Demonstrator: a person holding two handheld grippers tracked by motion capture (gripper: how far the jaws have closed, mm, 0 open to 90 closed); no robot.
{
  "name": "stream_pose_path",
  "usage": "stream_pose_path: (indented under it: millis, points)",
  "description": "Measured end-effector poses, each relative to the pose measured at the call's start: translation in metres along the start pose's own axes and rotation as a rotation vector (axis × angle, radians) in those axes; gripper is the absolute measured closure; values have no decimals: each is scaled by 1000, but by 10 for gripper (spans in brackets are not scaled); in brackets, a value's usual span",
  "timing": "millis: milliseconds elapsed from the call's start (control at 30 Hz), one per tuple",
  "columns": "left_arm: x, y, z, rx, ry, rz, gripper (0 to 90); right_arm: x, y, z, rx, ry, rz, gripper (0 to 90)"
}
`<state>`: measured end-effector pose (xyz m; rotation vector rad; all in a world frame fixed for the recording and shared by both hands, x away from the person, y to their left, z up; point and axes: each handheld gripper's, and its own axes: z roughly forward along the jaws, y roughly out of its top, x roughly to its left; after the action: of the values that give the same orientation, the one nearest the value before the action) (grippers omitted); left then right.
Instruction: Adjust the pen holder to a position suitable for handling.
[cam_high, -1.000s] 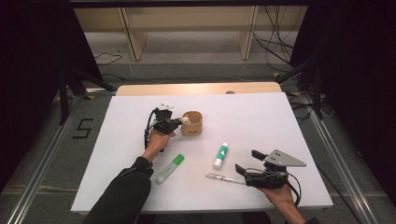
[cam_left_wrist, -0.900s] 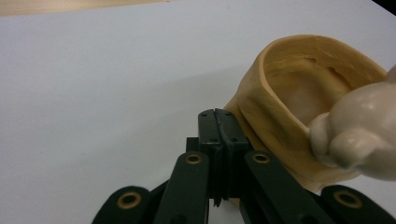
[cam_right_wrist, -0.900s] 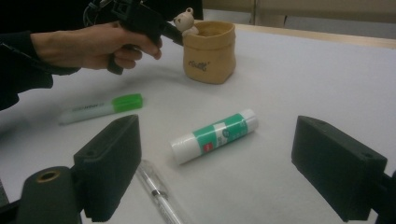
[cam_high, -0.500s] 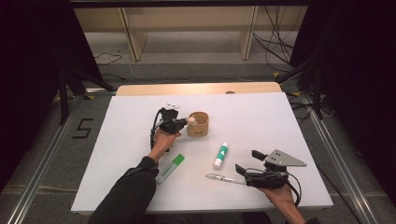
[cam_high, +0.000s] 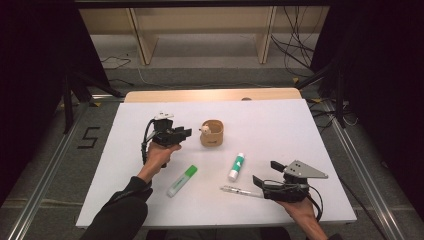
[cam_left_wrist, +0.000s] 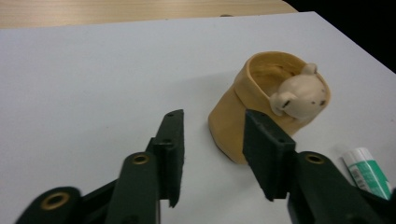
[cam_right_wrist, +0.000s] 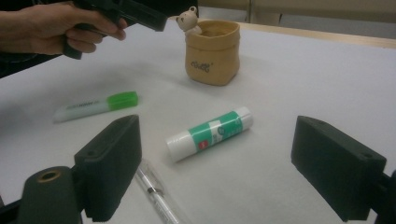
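Two claws were held over the white bench (cam_high: 310, 125). The left claw (cam_high: 186, 133) was seen just to the left of a tan pen pot (cam_high: 212, 133), its jaws having just been opening; they stood part-way apart with nothing between them and no pad on the pot. In the left gripper view the pot (cam_left_wrist: 261, 100) was shown close behind the right-hand jaw, upright, with a small cream bear figure (cam_left_wrist: 299, 95) perched on its rim. The right claw (cam_high: 258, 181) was held low near the front right of the bench, its jaws spread wide and empty. A clear pen (cam_high: 241, 190) lay on the bench, its end apparently just beside that claw's tip, though contact could not be told. A glue stick (cam_right_wrist: 210, 133) with a green label was seen lying between pot and right claw, and a green-capped highlighter (cam_high: 182, 180) lay on the bench near the left forearm, well apart from the pot.
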<state>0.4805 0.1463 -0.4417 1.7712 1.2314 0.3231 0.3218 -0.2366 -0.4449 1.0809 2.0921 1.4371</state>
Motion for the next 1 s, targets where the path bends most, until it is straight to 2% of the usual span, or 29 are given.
stream_pose_path:
  millis: [67,133,333,567,700,800,1000]
  points:
    - [-3,-2,-7,7,2,4,529,0,0,0,4,-5,1,173]
    - [-6,-5,-14,12,9,10,456,-1,0,1,18,-12,13,173]
    - [-19,-15,-34,22,-1,35,361,-3,2,3,47,-33,31,174]
    - [-34,-27,-55,9,-23,54,304,-2,9,6,68,-45,33,172]
    - [-39,-35,-67,3,-24,52,282,-1,16,14,108,-53,50,171]
    - [-42,-40,-75,-6,-20,54,273,-1,21,22,138,-70,62,167]
    - [-44,-47,-88,-22,8,92,259,-2,31,40,188,-93,78,160]
